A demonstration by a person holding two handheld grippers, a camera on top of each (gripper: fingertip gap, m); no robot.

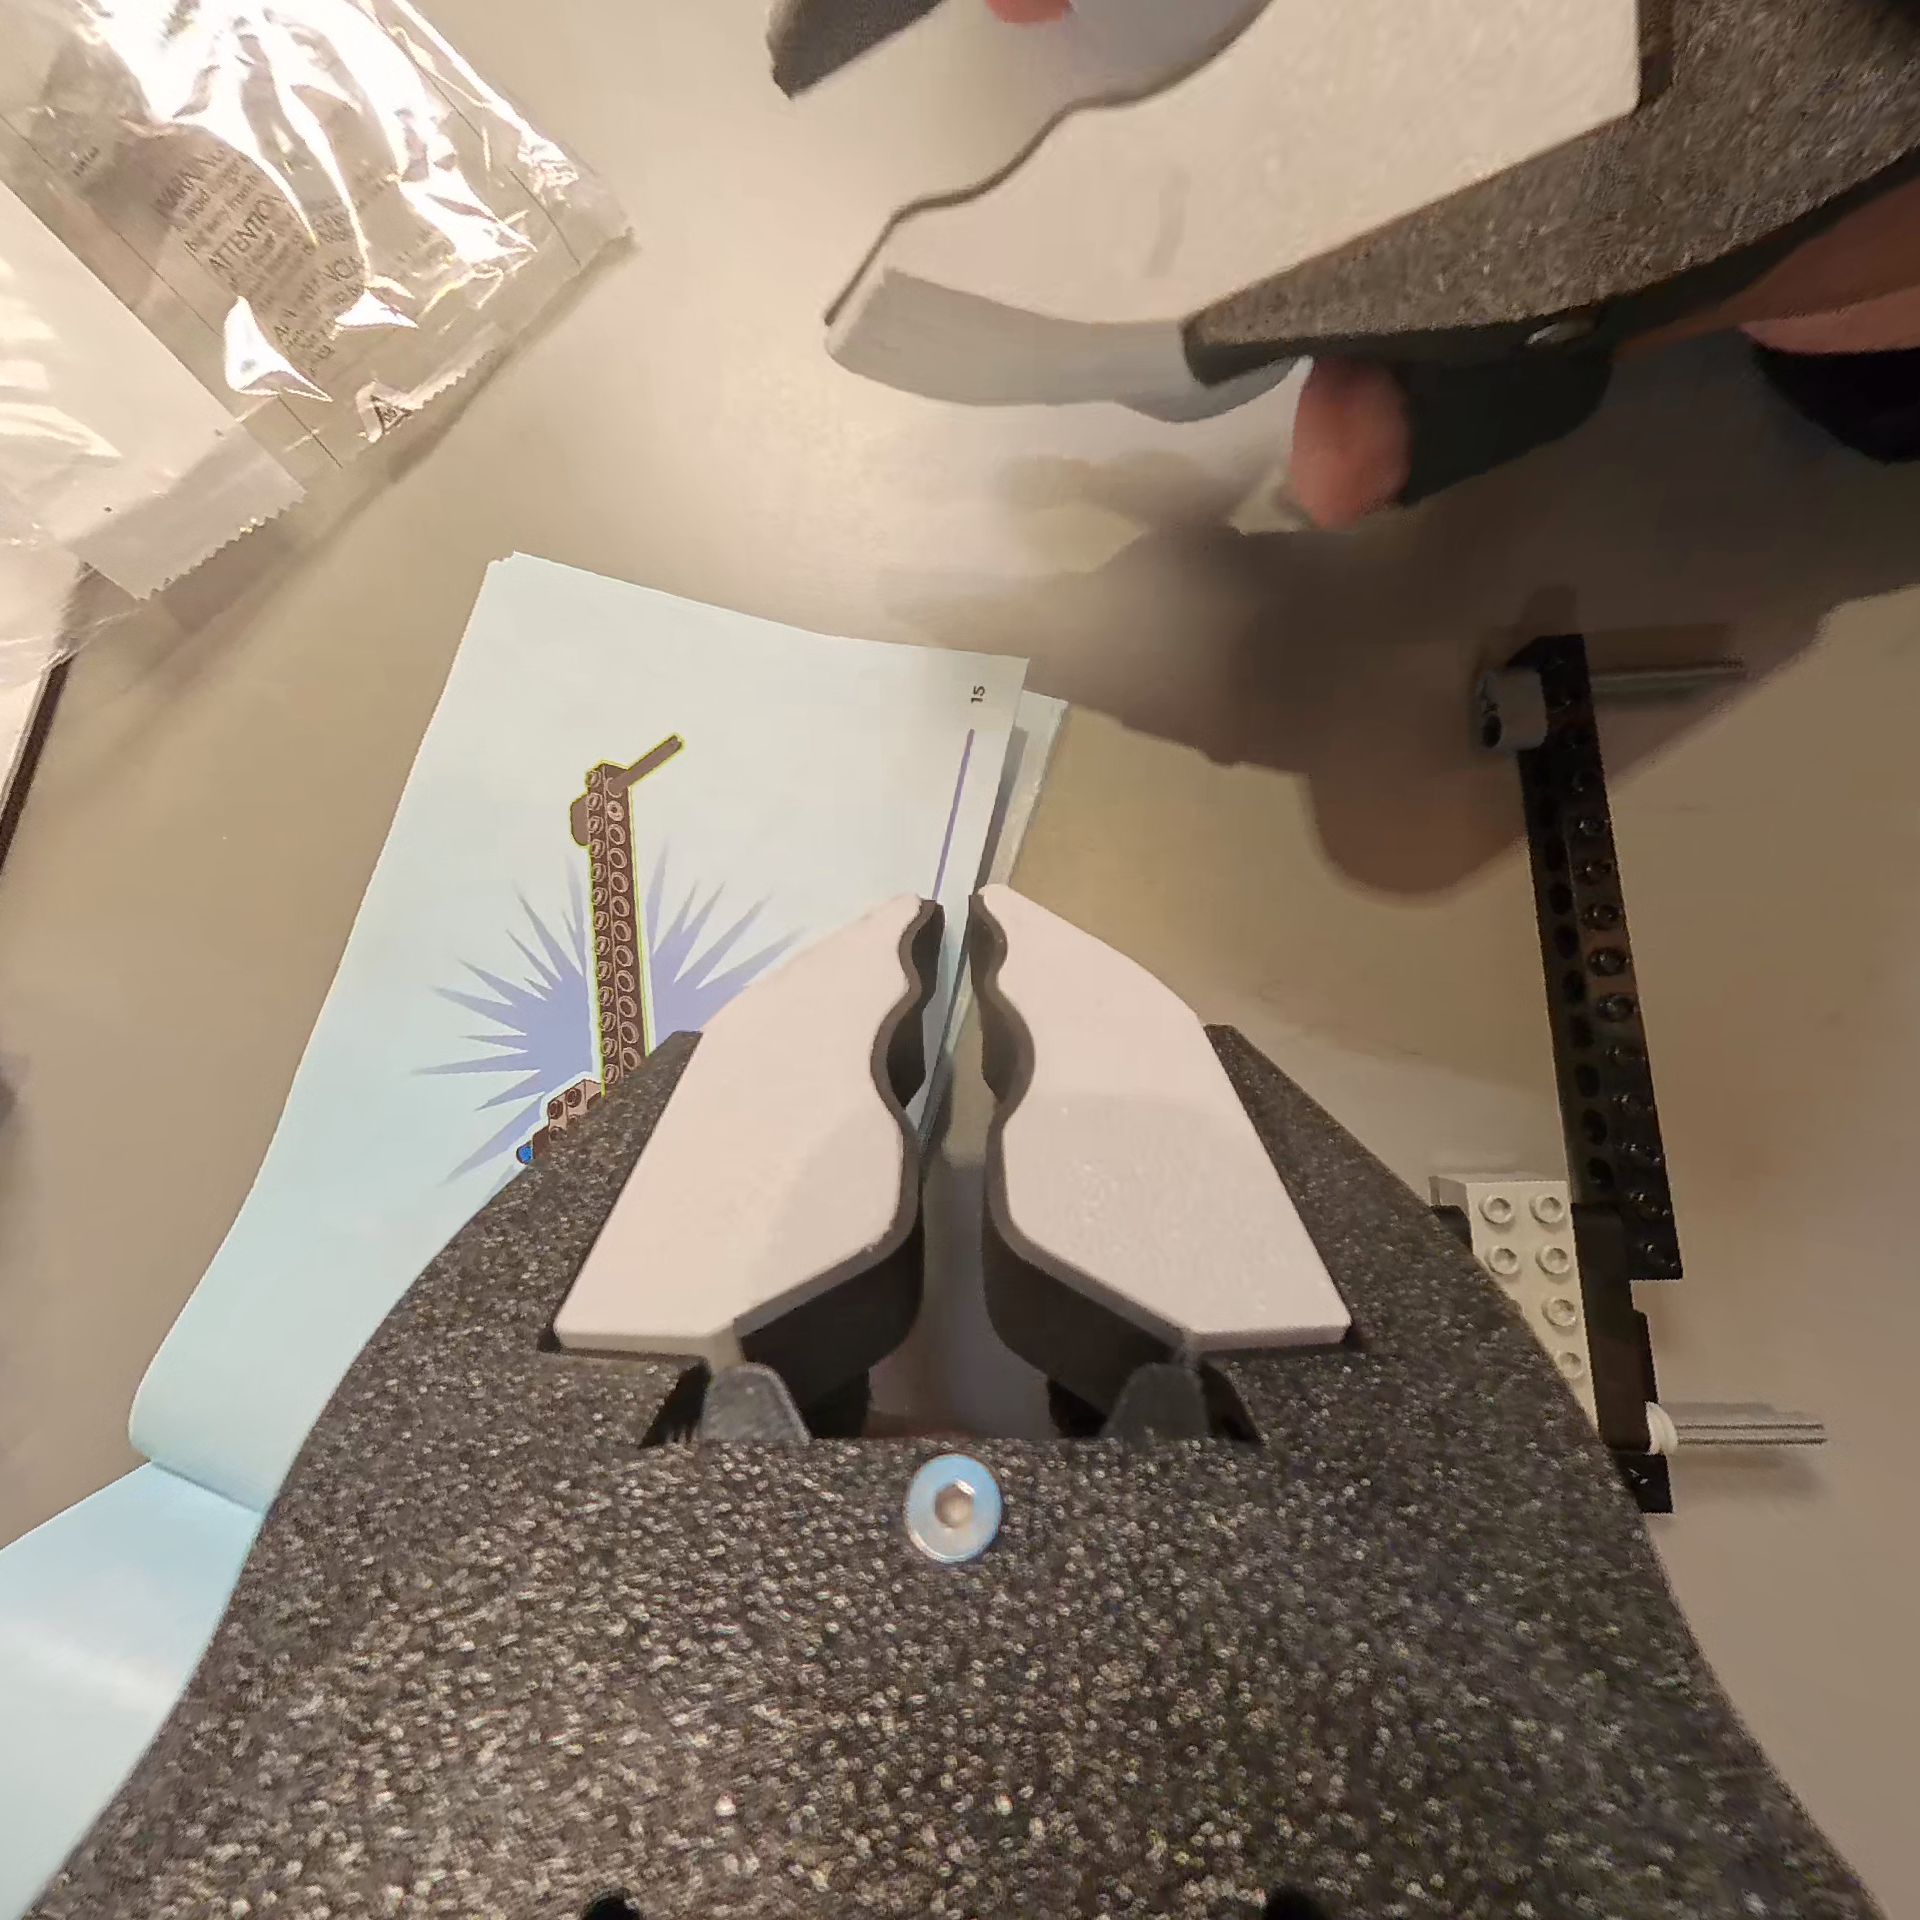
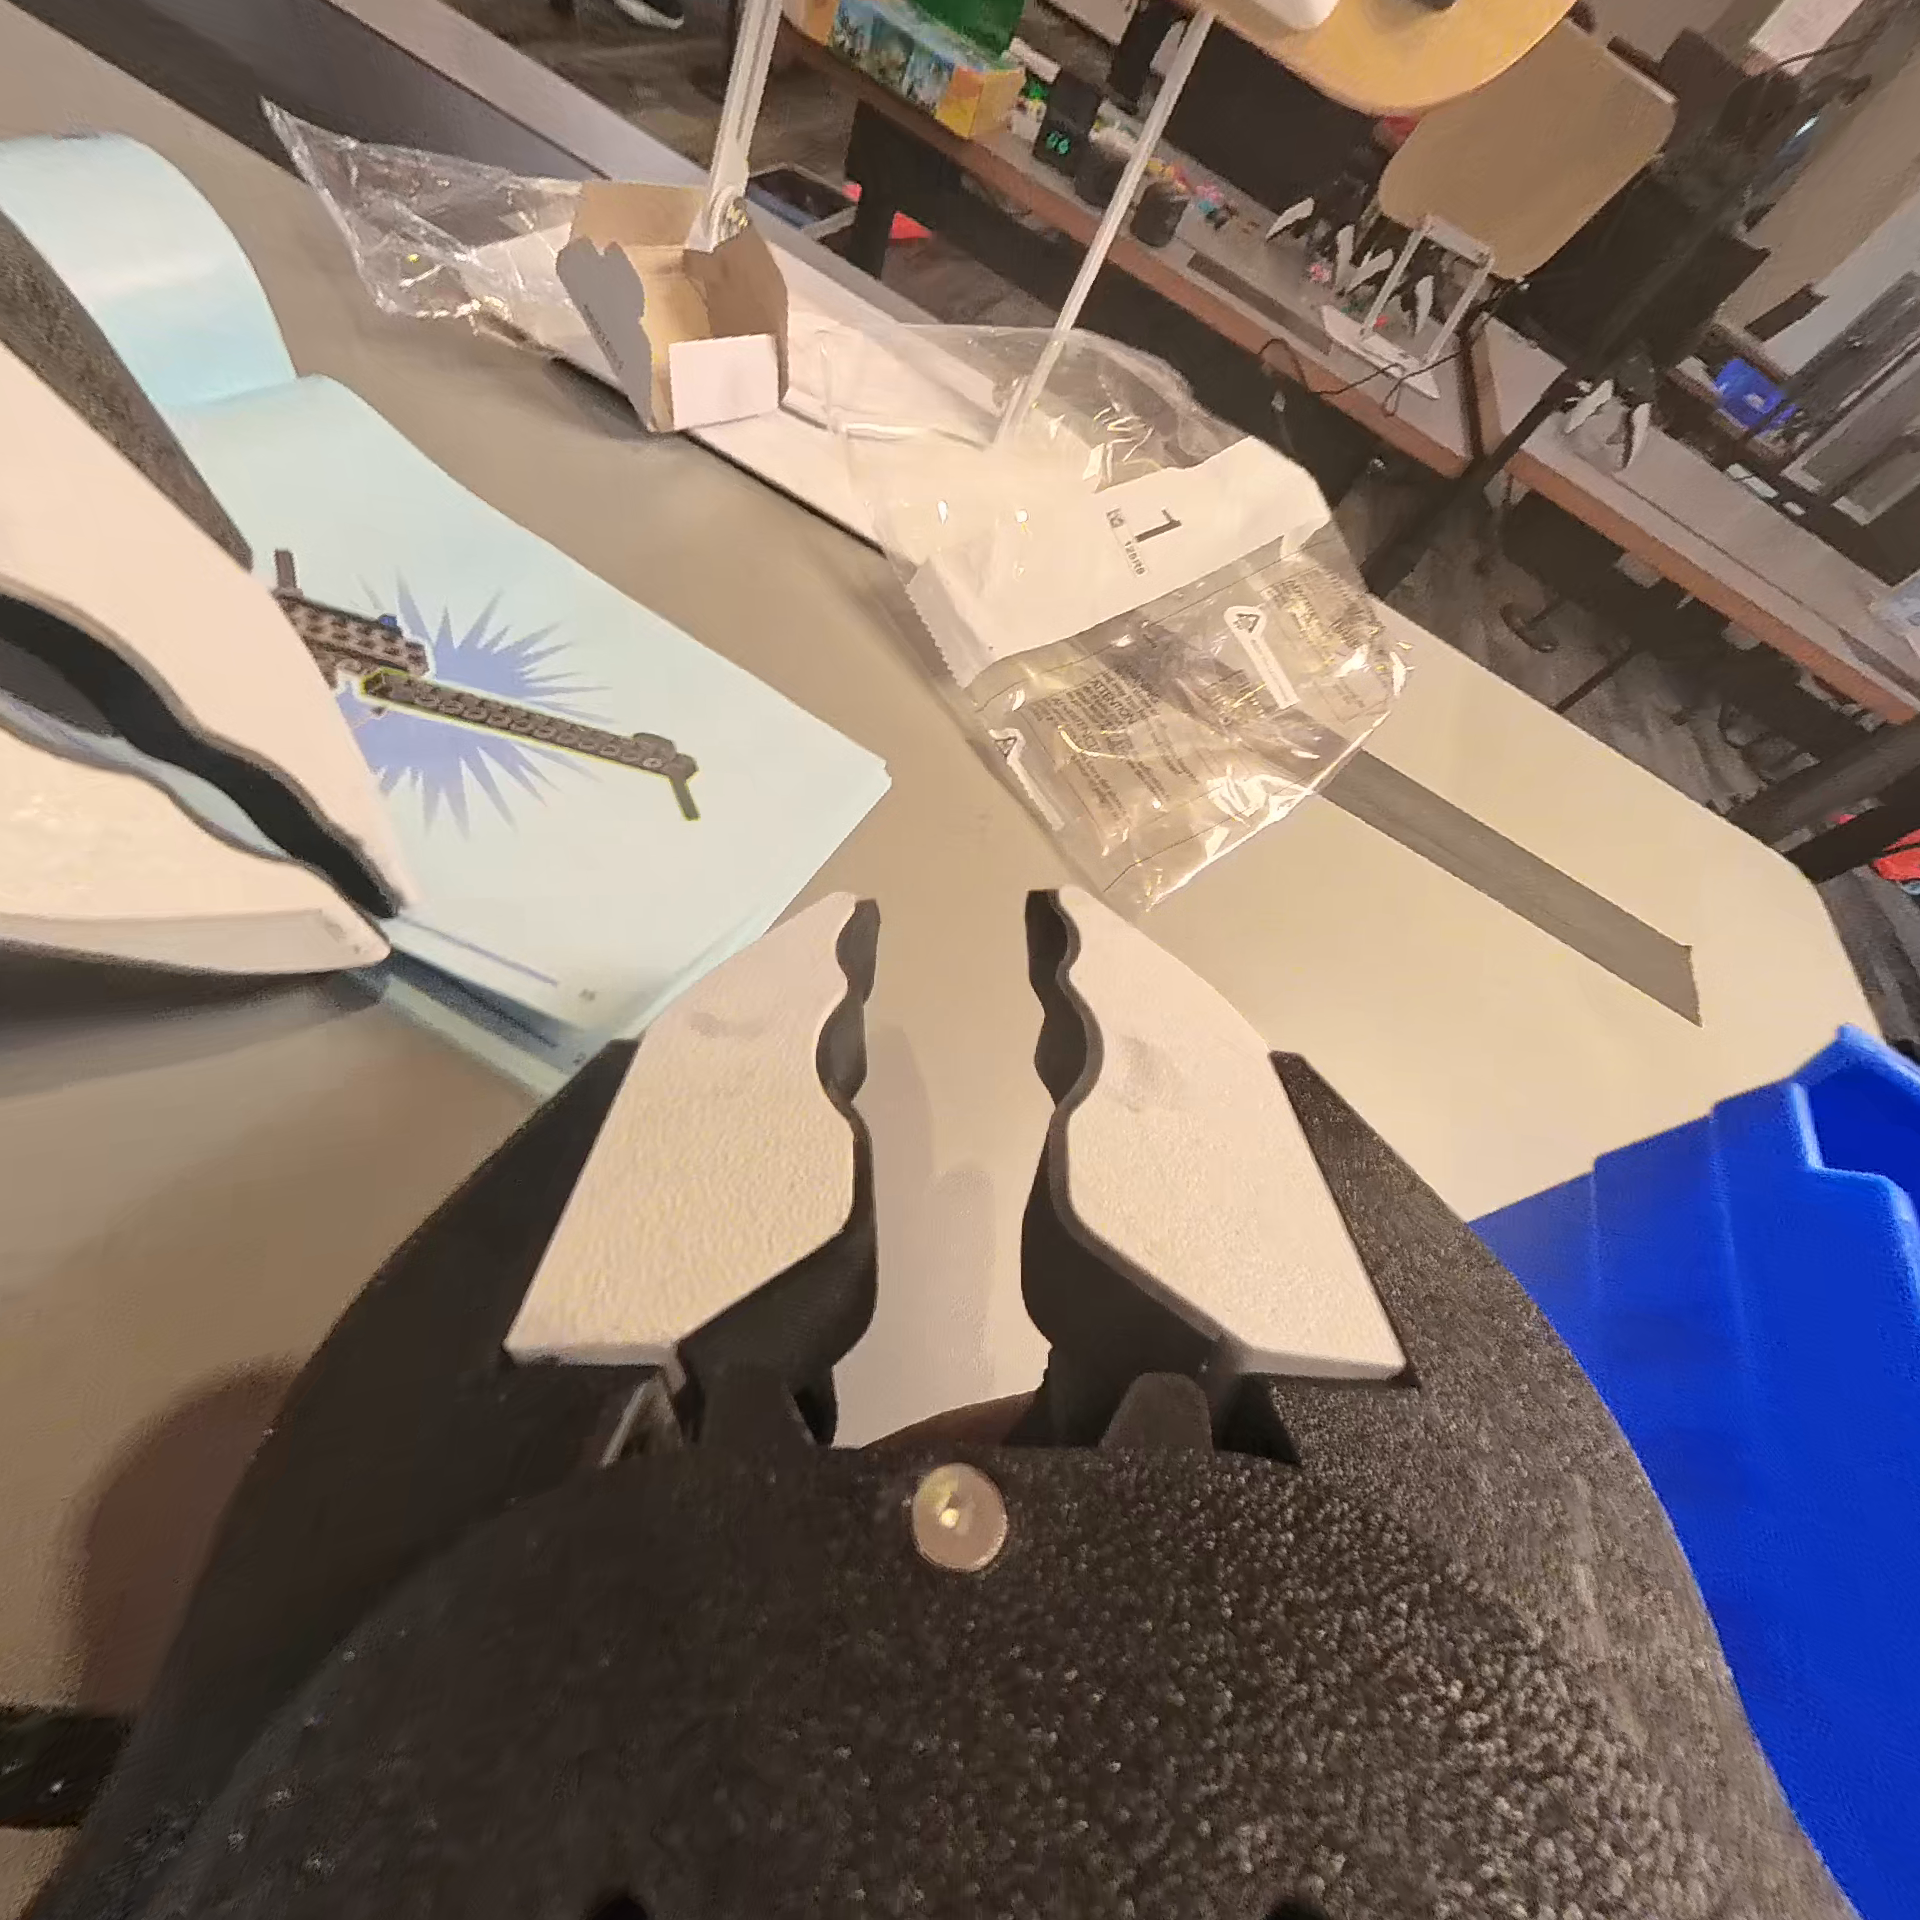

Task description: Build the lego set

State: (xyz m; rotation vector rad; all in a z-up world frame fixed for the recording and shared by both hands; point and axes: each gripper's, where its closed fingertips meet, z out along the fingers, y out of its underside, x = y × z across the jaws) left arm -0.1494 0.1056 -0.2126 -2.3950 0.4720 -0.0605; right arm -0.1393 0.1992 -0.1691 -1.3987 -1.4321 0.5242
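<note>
Left wrist view: my left claw [image 1: 957, 914] was clenched on the raised page edge of the pale blue instruction booklet [image 1: 727, 748], lying open on the table [image 1: 727, 499]. My right claw [image 2: 951, 914] hovered released, holding nothing, above bare table.

A pale beige surface [image 1: 727, 499] carries everything. A light blue instruction booklet [image 1: 727, 727] lies open near the centre. At about 10 o'clock from it rest crumpled clear plastic bags [image 1: 312, 208]. At 3 o'clock lies a long black studded beam [image 1: 1590, 987] with a small grey plate [image 1: 1517, 1236] beside its near end. Farther off stands an opened cardboard box [image 2: 675, 312], and a blue bin [image 2: 1766, 1351], possibly on the surface's edge, at 4 o'clock.
</note>
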